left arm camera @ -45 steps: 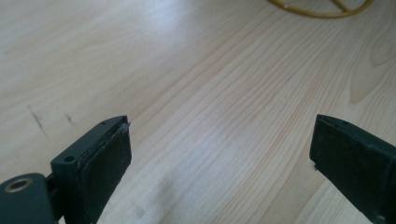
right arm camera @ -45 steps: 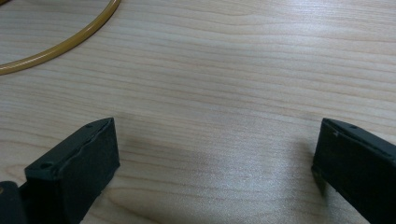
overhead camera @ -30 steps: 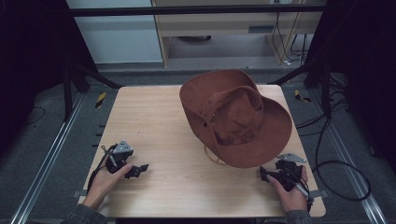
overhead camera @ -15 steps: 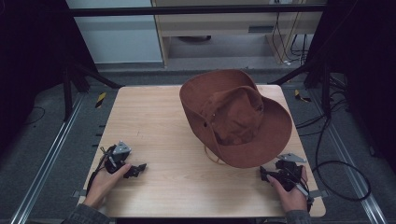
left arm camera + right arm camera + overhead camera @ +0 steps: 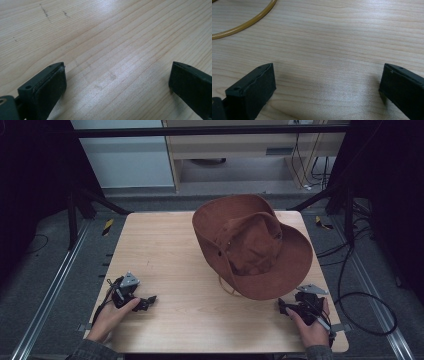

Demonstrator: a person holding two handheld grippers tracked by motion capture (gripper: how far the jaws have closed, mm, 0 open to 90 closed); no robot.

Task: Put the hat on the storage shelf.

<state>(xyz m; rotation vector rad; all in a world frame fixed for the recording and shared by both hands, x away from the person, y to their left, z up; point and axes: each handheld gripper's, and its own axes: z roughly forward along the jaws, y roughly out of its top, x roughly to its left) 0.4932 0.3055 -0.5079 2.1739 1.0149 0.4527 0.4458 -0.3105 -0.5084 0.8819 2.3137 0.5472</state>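
A big brown hat (image 5: 252, 245) sat on the far right part of the wooden table (image 5: 170, 255). It was tipped up on its brim, so its open side faced the person. A thin yellow cord (image 5: 227, 287) hung out from under the brim and lay on the wood.

The right gripper (image 5: 286, 306) rested near the front right corner, just beside the low edge of the brim. Its jaws were spread wide with nothing between them. In the right gripper view, the yellow cord (image 5: 244, 21) curved ahead of the jaws and to their left.

The left gripper (image 5: 148, 301) rested near the front left corner, well apart from the hat. Its jaws were spread wide too, over bare wood.

So the hat lay ahead of the right gripper, a little toward the middle of the table. The right hand (image 5: 312, 327) was much nearer and would likely reach the hat first.
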